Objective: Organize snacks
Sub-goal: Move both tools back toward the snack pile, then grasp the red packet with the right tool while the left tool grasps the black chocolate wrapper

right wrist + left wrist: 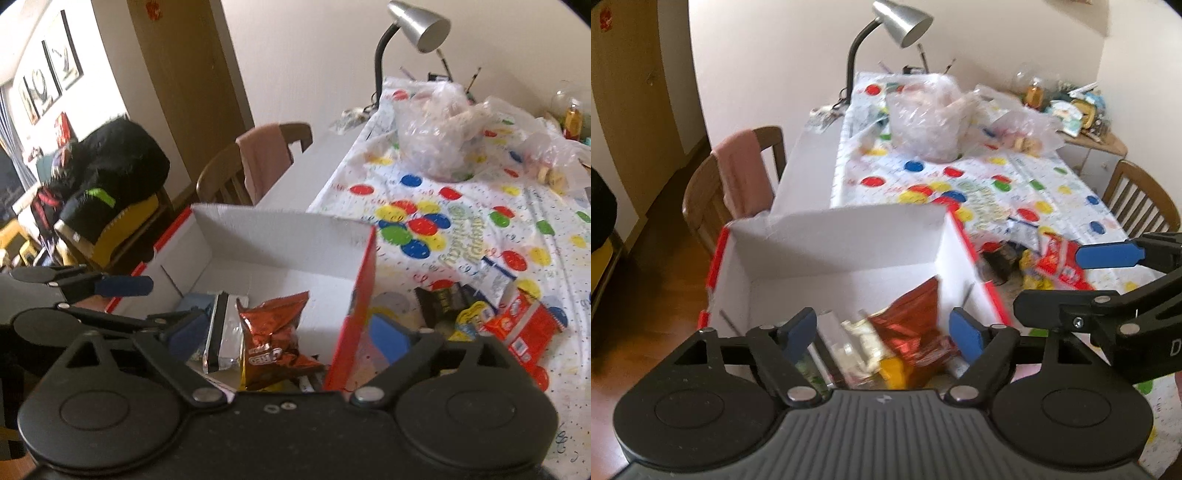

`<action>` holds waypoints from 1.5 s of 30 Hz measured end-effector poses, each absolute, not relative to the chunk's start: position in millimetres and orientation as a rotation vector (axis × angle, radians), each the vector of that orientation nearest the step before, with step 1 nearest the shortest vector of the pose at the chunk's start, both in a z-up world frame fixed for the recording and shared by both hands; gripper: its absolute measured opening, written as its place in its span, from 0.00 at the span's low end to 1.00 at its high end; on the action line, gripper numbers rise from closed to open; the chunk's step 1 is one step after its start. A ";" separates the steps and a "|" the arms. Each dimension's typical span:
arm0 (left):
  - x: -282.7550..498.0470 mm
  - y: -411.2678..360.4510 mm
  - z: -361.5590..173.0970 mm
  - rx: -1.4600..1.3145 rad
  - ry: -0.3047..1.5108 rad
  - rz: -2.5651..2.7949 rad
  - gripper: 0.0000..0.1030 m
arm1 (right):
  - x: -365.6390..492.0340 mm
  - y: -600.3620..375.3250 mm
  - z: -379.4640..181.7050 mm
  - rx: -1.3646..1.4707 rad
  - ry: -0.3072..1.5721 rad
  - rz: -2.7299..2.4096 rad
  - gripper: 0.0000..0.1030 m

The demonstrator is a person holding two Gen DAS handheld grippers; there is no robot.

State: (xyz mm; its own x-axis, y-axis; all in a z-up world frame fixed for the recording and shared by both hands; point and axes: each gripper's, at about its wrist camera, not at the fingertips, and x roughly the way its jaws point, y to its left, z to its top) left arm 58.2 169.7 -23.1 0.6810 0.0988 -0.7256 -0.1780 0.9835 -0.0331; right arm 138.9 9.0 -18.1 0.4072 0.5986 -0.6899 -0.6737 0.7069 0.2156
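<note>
Across the middle of both views stands the white box [280, 236] with red outer sides, open on top, on the balloon-printed tablecloth [461, 206], whose green writing is too curved to read. Low in the box lies a red foil bag [275, 339], blurred, its print upside down, long axis toward the lamp [417, 26]. Both left gripper [886, 332] and right gripper [291, 336] are spread wide, holding nothing.

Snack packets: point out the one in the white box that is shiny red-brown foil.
The crinkled red-brown foil bag near the box's red-edged right wall; the flat silver packet beside it is silver and black.
</note>
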 end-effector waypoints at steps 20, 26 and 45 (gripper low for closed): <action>131.8 36.7 -34.2 -0.098 0.815 0.059 0.81 | 189.5 -142.0 -13.0 -0.056 0.809 0.735 1.00; 167.3 15.8 -43.6 -0.041 0.864 0.001 0.81 | 220.0 -181.8 -24.3 -0.067 0.830 0.692 1.00; 278.5 21.1 -81.6 0.042 1.046 -0.009 0.81 | 342.3 -171.8 -112.4 0.186 1.135 0.356 0.99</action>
State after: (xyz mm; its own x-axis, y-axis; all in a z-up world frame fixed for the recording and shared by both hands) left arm 278.5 21.1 -81.6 0.5011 0.0130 -0.8653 0.0274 0.9991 0.0309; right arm 342.3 -171.8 -112.4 0.3734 0.3698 -0.8508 -0.1826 0.9285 0.3234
